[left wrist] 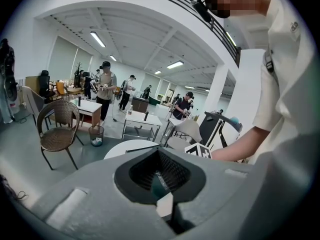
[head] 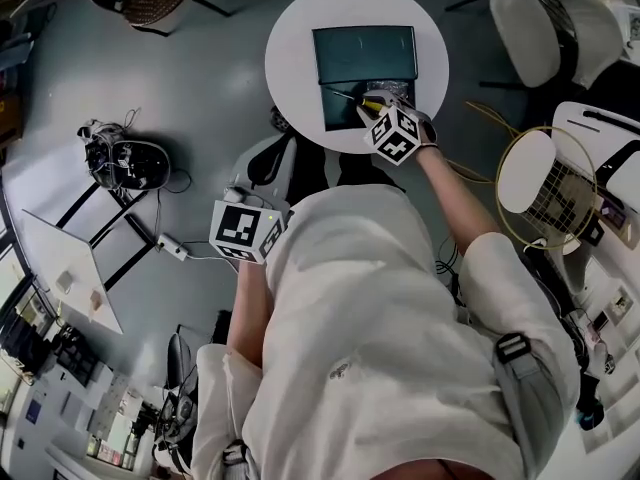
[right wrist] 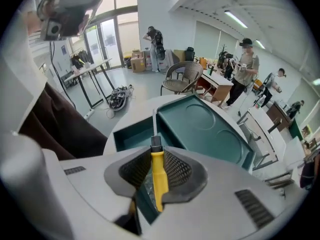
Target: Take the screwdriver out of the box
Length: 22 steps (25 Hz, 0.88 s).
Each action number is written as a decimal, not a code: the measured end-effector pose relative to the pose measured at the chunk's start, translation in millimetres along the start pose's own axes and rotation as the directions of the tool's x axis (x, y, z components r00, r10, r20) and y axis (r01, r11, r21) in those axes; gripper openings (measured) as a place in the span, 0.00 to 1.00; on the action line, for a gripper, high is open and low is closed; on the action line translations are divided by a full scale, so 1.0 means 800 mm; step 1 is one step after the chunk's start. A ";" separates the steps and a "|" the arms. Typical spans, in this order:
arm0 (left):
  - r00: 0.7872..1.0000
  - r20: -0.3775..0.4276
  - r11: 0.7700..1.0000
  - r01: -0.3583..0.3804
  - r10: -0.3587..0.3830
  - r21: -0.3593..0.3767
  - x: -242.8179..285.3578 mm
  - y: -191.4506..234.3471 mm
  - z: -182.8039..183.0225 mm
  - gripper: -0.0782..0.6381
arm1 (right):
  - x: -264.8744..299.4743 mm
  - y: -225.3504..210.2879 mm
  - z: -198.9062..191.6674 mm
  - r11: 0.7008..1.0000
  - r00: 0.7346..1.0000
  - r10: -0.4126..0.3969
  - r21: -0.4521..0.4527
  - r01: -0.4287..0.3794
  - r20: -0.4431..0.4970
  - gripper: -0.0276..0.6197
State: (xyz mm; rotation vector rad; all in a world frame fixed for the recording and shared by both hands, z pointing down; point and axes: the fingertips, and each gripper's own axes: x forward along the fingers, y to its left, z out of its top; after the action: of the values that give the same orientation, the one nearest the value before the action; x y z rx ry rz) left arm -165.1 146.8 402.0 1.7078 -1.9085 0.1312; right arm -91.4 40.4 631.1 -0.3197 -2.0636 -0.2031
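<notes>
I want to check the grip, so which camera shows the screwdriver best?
The right gripper view: the screwdriver fills the middle, its yellow handle clamped in the right tool, shaft pointing toward the box. The head view shows it small, partly hidden behind that tool. The left gripper view gives no clear sight of it.

Occlusions, head view
screwdriver (head: 343, 94) handle mostly under right gripper (head: 375, 106); box (head: 362, 56) near-right corner covered by it
</notes>
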 end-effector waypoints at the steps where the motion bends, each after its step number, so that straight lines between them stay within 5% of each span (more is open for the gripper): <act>1: 1.000 0.004 1.000 0.004 -0.004 0.002 0.002 -0.005 0.001 0.12 | -0.011 -0.001 0.004 1.000 1.000 -0.003 0.022 0.002 0.025 0.17; 12: 0.998 0.057 0.999 0.037 -0.039 0.036 0.032 -0.054 0.024 0.12 | -0.144 -0.027 0.037 0.959 0.948 -0.093 0.284 0.002 0.305 0.17; 22: 0.991 0.114 0.995 0.060 -0.068 0.075 0.055 -0.095 0.052 0.12 | -0.267 -0.063 0.064 0.905 0.831 -0.230 0.426 -0.009 0.507 0.17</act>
State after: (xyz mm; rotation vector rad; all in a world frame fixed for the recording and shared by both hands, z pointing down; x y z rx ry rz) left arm -109.0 76.2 366.1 1.8590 -1.9511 0.0769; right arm -49.2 -24.0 419.5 0.0221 -2.6290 0.2977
